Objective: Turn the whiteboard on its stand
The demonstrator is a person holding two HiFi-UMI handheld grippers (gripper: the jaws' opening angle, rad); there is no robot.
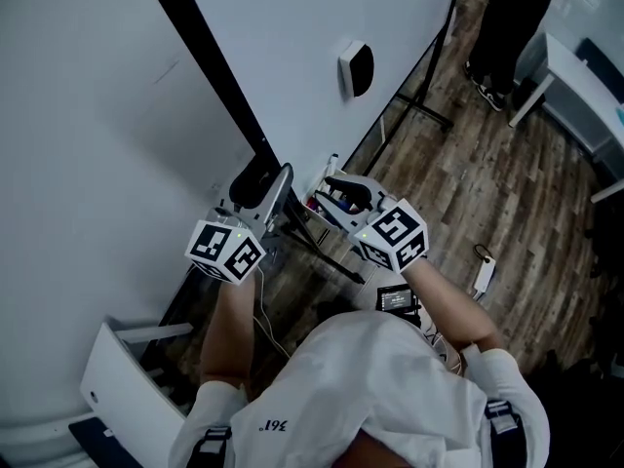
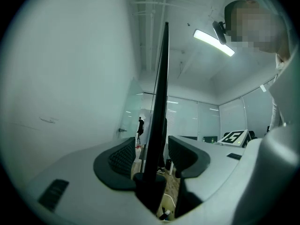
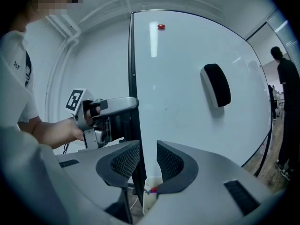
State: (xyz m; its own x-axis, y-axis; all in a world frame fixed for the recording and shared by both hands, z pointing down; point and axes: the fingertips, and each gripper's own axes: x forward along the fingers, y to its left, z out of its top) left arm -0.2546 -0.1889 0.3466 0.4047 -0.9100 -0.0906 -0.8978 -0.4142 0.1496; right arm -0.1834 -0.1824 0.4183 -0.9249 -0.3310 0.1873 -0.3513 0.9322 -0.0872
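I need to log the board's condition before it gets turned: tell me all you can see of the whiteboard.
The whiteboard is a large, mostly blank white panel in a thin black frame, on a black stand on a wooden floor. An eraser and a small red magnet cling to its face. Its framed edge stands between the open jaws of the left gripper and the right gripper.

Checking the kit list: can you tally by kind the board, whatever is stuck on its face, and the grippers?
Whiteboard: 1
Eraser: 1
Small red magnet: 1
Hand-held gripper, left and right: 2
Total: 5
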